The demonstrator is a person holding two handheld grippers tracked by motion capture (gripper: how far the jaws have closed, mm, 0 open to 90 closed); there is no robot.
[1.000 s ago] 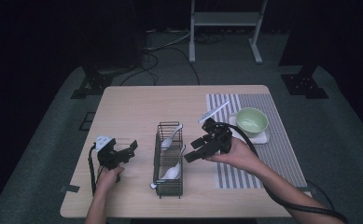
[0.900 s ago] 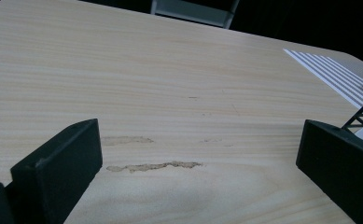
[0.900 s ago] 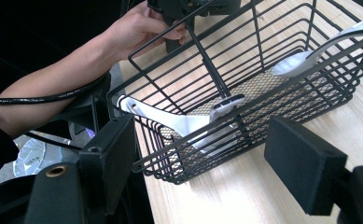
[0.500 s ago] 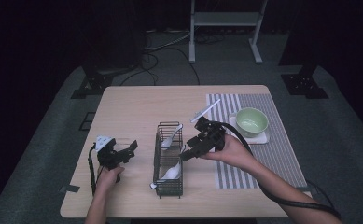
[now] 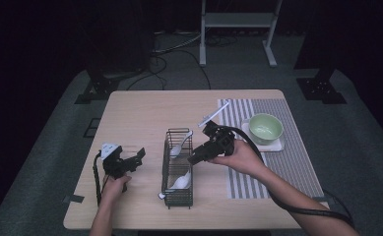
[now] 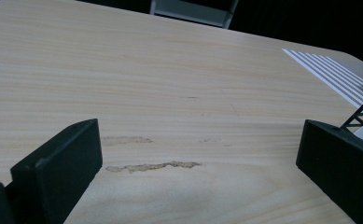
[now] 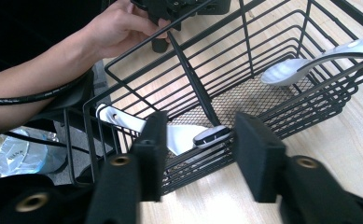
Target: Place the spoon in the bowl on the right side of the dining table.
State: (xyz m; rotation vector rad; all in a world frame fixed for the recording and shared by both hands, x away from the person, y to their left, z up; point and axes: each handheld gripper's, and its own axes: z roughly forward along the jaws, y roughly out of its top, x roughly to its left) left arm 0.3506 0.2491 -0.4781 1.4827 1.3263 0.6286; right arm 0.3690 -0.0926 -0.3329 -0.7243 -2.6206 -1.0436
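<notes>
Item in work: the white spoon (image 7: 181,139). It lies tilted in the 6 o'clock compartment of the black wire basket (image 5: 177,202), with its dark-edged handle tip raised against the basket's 3 o'clock wall.

Right gripper (image 5: 195,159): it approaches that wall from 3 o'clock. Its jaws have just been closing and stand half-closed. The handle tip sits in the gap between them, but neither pad presses on it, so nothing is grasped.

Left gripper (image 6: 198,144): released, jaws wide over bare table (image 6: 170,70) at 9 o'clock of the basket.

Hazards, as judged:
- The pads may clamp a wall wire together with the handle, so a lift drags the basket.
- The handle tip is narrow and glossy. A shallow bite may let it squirt out and drop back.
- The basket is unrestrained. A side push may slide it and disturb the second spoon (image 5: 179,146) in the 12 o'clock compartment.
</notes>
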